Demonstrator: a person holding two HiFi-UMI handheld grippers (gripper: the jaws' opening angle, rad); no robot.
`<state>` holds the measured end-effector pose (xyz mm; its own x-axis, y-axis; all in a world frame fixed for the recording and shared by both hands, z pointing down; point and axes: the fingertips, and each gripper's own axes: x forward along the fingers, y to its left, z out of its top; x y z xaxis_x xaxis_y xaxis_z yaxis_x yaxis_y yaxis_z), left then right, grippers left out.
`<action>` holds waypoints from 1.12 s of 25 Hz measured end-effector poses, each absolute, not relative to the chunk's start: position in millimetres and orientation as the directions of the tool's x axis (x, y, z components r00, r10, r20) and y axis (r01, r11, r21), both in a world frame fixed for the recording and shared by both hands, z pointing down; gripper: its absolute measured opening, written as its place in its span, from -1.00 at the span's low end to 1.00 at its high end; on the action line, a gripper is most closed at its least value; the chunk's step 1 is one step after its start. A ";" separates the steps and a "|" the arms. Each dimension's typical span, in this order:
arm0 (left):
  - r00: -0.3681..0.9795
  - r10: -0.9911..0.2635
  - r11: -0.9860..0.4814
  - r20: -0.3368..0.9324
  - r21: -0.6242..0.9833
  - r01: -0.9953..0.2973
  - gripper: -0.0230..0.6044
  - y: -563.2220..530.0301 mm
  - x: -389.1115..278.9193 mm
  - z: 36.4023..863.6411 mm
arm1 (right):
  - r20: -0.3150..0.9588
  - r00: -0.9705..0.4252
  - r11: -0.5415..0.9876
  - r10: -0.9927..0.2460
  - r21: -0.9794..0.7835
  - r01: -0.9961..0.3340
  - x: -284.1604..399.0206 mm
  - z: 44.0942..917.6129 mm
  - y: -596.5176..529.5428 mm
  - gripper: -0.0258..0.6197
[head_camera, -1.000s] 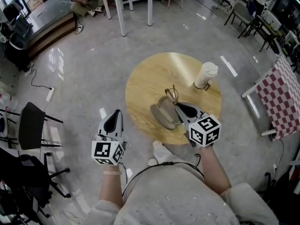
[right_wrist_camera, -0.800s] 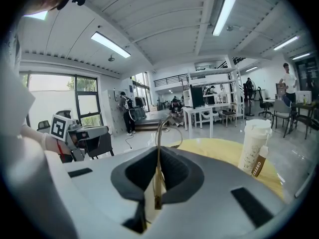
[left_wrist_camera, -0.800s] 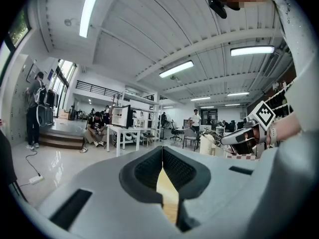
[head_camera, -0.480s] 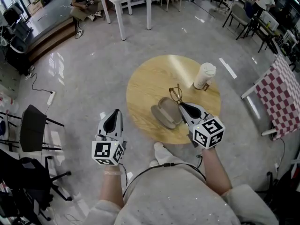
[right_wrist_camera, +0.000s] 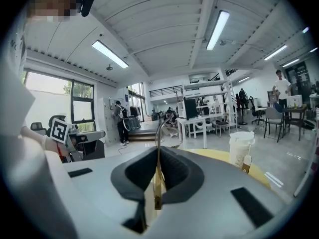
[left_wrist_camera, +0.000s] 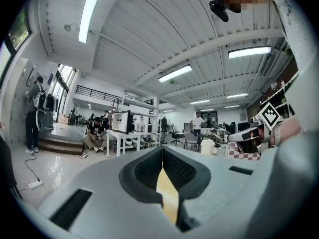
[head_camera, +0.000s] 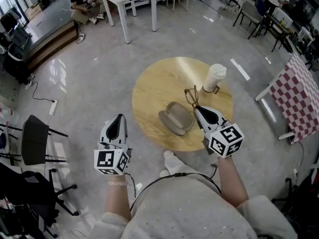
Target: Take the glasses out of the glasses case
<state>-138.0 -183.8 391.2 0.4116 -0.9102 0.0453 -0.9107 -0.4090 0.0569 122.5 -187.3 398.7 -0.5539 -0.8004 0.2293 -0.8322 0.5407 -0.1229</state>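
The glasses (head_camera: 191,96) are out of the glasses case (head_camera: 176,118). The right gripper (head_camera: 195,108) is clamped on one gold temple arm, and the thin frame sticks up beyond the jaw tips, clear of the round wooden table (head_camera: 149,78) and just beside the case. The case lies open and empty near the table's middle, with a lidded cup (head_camera: 215,78) farther back. The left gripper (head_camera: 118,118) hangs off the table's edge with its jaws together on nothing. The removal looks essentially done – what seems left is setting the glasses down somewhere.
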 end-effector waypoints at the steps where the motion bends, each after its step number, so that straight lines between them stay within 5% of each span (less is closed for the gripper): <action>1: 0.412 -0.910 -0.409 0.044 0.057 -0.911 -0.91 -183.9 -137.7 390.4 | 0.224 -0.551 0.538 -0.804 -0.122 -0.834 124.4 397.4 -187.0 -0.86; 28: 0.393 -0.920 -0.392 0.015 0.045 -0.919 -0.91 -190.8 -135.6 378.8 | 0.132 -0.504 0.495 -0.854 -0.094 -0.864 151.7 371.0 -188.1 -0.86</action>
<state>-135.6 -190.8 378.8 0.3926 -0.9196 0.0153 -0.9190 -0.3916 0.0452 151.7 -188.1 371.0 -0.5036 -0.8537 0.1324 -0.8638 0.4950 -0.0938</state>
